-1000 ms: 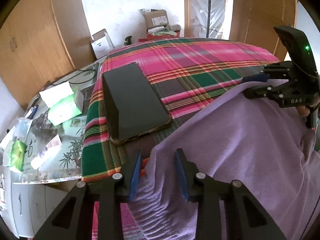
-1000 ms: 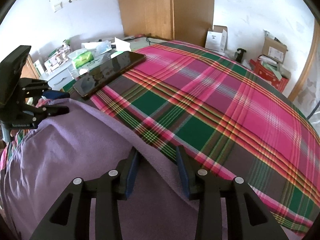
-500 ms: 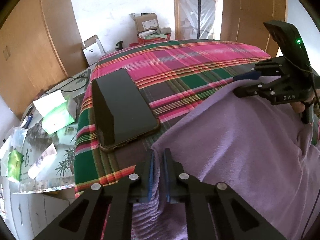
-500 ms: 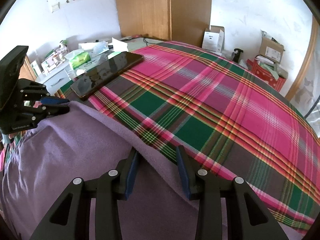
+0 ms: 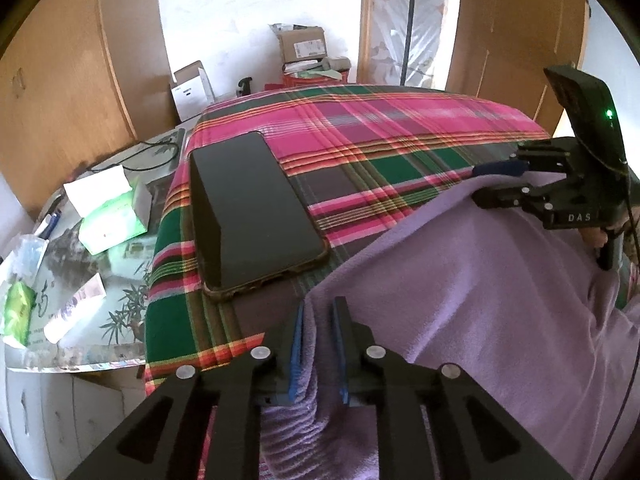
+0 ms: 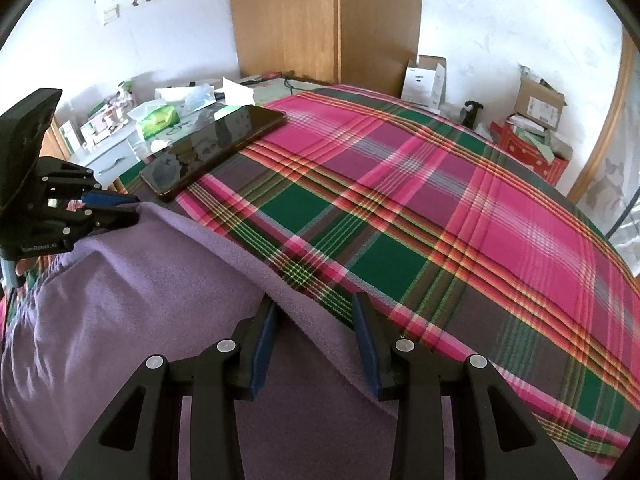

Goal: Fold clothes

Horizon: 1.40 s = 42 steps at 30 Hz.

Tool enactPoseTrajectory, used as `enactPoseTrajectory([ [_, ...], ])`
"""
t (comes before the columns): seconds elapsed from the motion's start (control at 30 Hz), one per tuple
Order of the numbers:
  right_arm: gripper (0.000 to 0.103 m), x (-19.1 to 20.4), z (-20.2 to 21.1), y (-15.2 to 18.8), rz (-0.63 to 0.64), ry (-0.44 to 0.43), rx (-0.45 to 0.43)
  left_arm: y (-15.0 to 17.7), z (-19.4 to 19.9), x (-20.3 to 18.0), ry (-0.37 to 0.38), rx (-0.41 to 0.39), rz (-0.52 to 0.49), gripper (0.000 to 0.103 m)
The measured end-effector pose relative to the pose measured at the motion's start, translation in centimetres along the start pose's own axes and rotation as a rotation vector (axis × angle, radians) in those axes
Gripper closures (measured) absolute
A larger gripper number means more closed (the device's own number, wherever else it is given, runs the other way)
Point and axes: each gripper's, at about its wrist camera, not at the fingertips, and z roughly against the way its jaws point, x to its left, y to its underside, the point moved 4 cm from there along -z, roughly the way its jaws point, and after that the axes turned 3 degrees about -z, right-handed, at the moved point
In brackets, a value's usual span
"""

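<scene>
Purple garment (image 5: 460, 300) lies on plaid bedspread (image 6: 400, 200), far edge just short of phone (image 5: 248, 212). Left gripper (image 5: 318, 344) jaws have just been opening slightly, corner fabric bunched between pads, grip looks kept. Right gripper (image 6: 316, 344) half open, straddling edge, not pinching. Advice: close right fully, lift both corners evenly, keep clear of phone.

A plaid-covered bed (image 6: 440, 208) carries a purple garment (image 6: 120, 300) at its near edge and a black phone (image 5: 252, 216) just beside it, far left.
</scene>
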Motion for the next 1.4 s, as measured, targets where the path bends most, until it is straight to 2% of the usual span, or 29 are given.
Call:
enactPoseTrajectory([
  [0.17, 0.064, 0.0, 0.0, 0.0, -0.003, 0.001, -0.002, -0.1, -0.1, 0.3, -0.015, 0.001, 0.003, 0.076],
  [0.33, 0.064, 0.0, -0.1, 0.0, -0.011, -0.004, -0.004, -0.1, -0.1, 0.2, -0.018, 0.006, 0.002, 0.076],
  [0.7, 0.064, -0.1, -0.1, 0.0, -0.012, -0.004, -0.007, -0.2, -0.1, -0.5, -0.008, 0.004, -0.042, 0.094],
  [0.9, 0.064, -0.1, 0.0, 0.1, -0.014, -0.002, -0.008, -0.3, -0.1, -0.6, -0.018, 0.004, -0.047, 0.096],
  [0.93, 0.068, -0.1, 0.0, 0.1, -0.014, -0.001, -0.01, -0.3, -0.1, -0.6, -0.024, 0.005, -0.048, 0.097],
  [0.97, 0.08, 0.0, 0.1, 0.1, -0.013, -0.002, -0.013, -0.3, -0.1, -0.6, -0.032, 0.006, -0.049, 0.097],
  [1.03, 0.092, 0.0, 0.1, -0.1, -0.017, -0.003, -0.015, -0.4, 0.1, -0.5, -0.041, 0.0, -0.044, 0.098],
  [1.07, 0.096, 0.1, 0.1, -0.1, -0.016, 0.005, -0.014, -0.5, 0.2, -0.4, -0.042, -0.003, -0.039, 0.098],
  [1.2, 0.097, 0.7, 0.2, -1.1, 0.032, 0.057, -0.025, -0.5, 0.3, -0.1, -0.053, -0.004, -0.033, 0.098],
  [1.4, 0.096, 0.7, -0.8, -1.1, 0.043, 0.077, -0.006, -0.4, -0.1, 0.0, -0.053, 0.003, -0.02, 0.098],
])
